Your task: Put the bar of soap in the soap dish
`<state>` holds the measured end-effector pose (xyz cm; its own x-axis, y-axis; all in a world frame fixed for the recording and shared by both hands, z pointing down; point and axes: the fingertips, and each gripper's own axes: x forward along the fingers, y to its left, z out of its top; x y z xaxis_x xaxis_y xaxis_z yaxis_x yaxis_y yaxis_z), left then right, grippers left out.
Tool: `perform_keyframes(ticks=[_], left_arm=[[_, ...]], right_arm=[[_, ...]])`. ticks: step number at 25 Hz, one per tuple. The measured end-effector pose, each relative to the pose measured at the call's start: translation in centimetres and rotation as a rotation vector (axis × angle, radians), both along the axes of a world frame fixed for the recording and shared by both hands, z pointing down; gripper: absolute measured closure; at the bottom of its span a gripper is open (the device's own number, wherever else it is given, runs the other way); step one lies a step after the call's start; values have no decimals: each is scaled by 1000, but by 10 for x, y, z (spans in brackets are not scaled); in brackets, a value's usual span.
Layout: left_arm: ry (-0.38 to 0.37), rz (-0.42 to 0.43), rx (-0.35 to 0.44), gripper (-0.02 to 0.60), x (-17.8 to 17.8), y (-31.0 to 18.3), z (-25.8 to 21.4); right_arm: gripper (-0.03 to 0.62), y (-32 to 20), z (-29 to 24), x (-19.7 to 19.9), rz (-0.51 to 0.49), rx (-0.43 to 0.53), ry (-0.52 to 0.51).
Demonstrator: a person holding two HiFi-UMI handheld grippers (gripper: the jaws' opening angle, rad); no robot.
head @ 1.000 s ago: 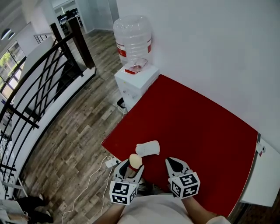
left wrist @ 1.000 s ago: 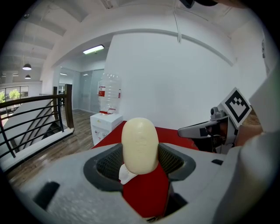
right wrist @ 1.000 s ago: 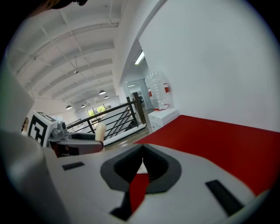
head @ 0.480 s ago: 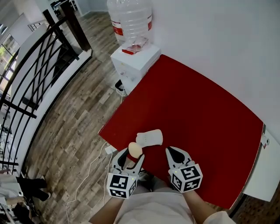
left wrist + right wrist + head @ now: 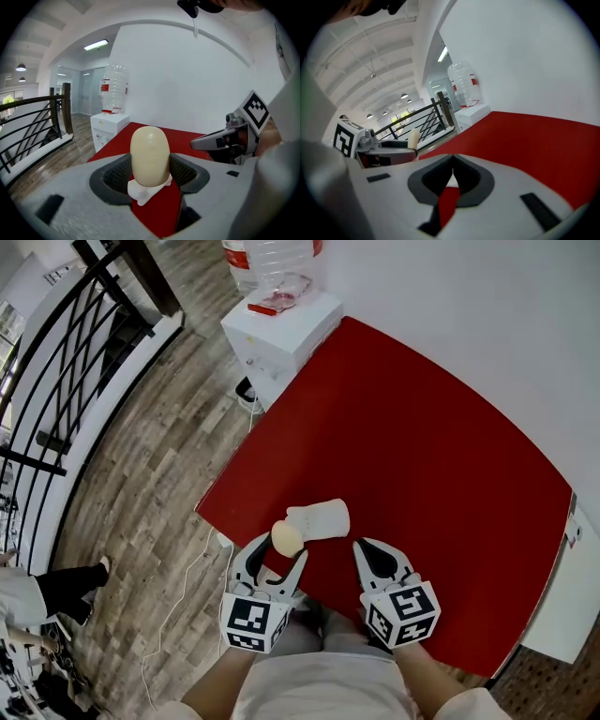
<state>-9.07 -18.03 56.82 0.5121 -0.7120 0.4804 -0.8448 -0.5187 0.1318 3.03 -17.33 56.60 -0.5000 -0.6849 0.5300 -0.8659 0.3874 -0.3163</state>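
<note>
Upright soap (image 5: 150, 152) in left hand-held gripper (image 5: 150, 172)

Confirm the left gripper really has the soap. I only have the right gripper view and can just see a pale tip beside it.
Observer: Yes. The left gripper is shut on the soap, which stands upright between its jaws.
Operator: Where is the dish? I can't see it at all.
Observer: The soap dish lies on the red table, near its left front corner.
Operator: How close is the soap to it?
Observer: In the head view the soap sits right at the dish's near left end.
</note>
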Motion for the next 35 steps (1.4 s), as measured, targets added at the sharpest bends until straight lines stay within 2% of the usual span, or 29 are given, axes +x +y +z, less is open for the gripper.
perform_keyframes(ticks=[3,7,9,12,14,18,25,35], left_arm=[[-66,130,24,319,11,-6,10],[-173,370,16,319,27,-11,32],[-228,493,36,319,36,-14,41],[-278,691,63,319,49,-10,52],[-305,780,56,319,53,-7,62],[-337,854,14,319,60,-14,87],[-354,903,-65,319,66,-20,123],[-398,957,-90,319,67,-21,153]], right_arm=[[589,-2,8,1,5,-14,-5],[589,-7,13,1,6,-21,-14],[589,-7,18,3,10,-28,-15],[589,-2,24,5,24,-41,-19],[589,1,28,7,36,-50,-24],[589,1,37,13,55,-66,-32],[589,2,49,19,87,-96,-49],[589,2,56,18,115,-122,-87]])
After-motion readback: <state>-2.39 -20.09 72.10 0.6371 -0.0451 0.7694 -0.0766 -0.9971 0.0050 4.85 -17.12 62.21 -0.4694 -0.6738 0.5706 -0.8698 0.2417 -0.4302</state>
